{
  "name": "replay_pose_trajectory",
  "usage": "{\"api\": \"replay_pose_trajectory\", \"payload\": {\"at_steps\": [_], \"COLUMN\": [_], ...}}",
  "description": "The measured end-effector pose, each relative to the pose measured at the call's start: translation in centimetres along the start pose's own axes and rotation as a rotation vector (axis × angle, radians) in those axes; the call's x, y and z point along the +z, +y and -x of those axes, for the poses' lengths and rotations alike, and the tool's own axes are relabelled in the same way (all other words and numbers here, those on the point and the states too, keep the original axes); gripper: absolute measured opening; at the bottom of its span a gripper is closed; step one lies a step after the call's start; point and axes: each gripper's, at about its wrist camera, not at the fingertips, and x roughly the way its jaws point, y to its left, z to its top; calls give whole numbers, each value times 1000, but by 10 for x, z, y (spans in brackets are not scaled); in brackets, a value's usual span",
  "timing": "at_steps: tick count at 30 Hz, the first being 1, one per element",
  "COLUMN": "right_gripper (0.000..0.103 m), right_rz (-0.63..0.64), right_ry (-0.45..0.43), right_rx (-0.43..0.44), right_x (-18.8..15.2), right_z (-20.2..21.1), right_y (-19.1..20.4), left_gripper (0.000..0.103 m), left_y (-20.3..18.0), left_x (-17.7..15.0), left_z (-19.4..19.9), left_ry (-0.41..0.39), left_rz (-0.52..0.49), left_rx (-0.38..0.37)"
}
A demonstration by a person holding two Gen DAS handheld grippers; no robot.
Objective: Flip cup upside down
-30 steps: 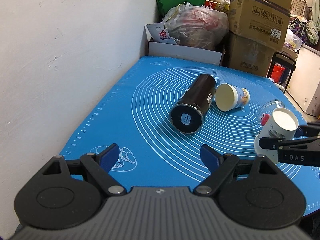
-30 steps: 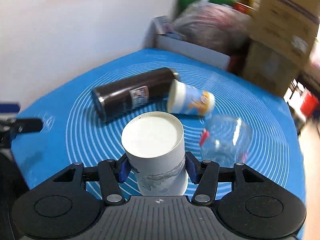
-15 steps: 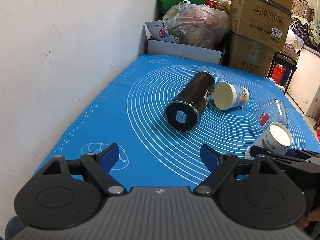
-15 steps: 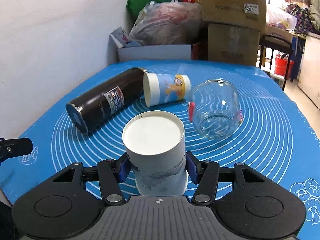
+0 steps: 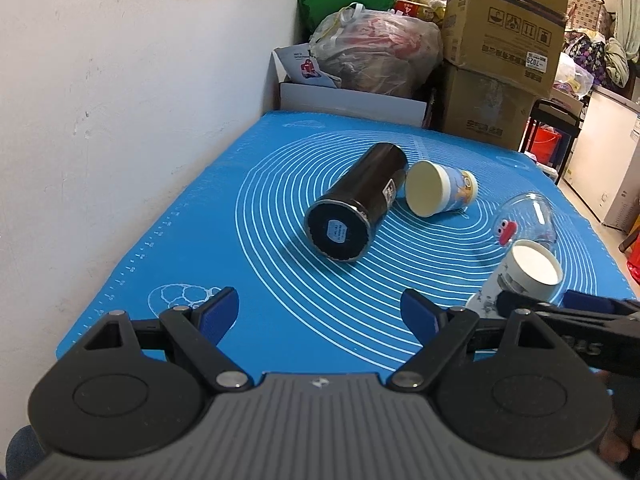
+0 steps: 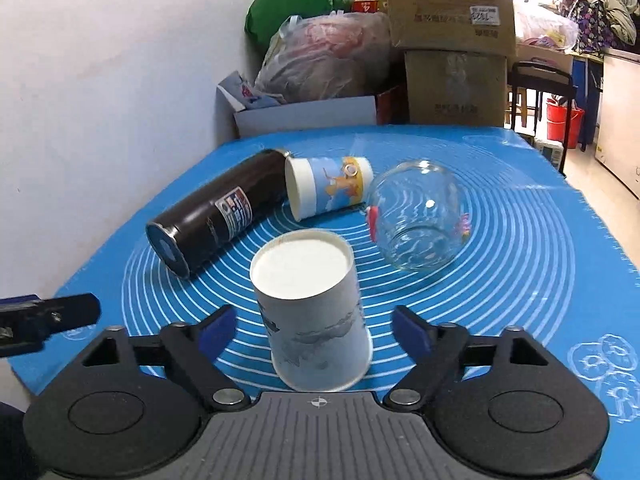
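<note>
The left gripper [image 5: 320, 314] hangs over the blue mat [image 5: 280, 292], jaws wide apart, holding nothing; the white paper cup [image 6: 312, 308] stands upside down on the mat between the right gripper's [image 6: 314, 330] spread jaws, neither pad touching it.

The table's covered by a blue mat [image 6: 520, 240] with a black flask [image 6: 216, 212], a cartoon cup [image 6: 328, 188] and a glass jar [image 6: 416, 216] lying sideways mid-table, plus a white cup [image 6: 316, 312] upside down near the front edge.

cup [image 6: 316, 312] rim: behind gripper body | flask [image 6: 218, 212] label: unreadable
</note>
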Motion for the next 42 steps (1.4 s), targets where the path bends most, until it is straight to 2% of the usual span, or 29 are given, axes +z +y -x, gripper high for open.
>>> {"api": "replay_pose_trajectory", "payload": {"at_steps": [5, 16, 27, 42], "right_gripper": [98, 99, 98, 97], "right_rz": [23, 37, 28, 39], "right_ry": [-27, 1, 12, 3], "right_rx": [-11, -61, -83, -88], "right_x": [0, -17, -32, -40], "right_z": [36, 88, 112, 133], "right_y": [-4, -17, -29, -36], "left_gripper": [88, 88, 88, 88], "left_y": [-8, -25, -40, -45], "left_x": [-4, -24, -40, -50], "left_z": [14, 42, 60, 75], "left_ry": [-6, 10, 11, 8], "left_rz": [-19, -70, -116, -123], "left_rx": [-1, -18, -45, -68]}}
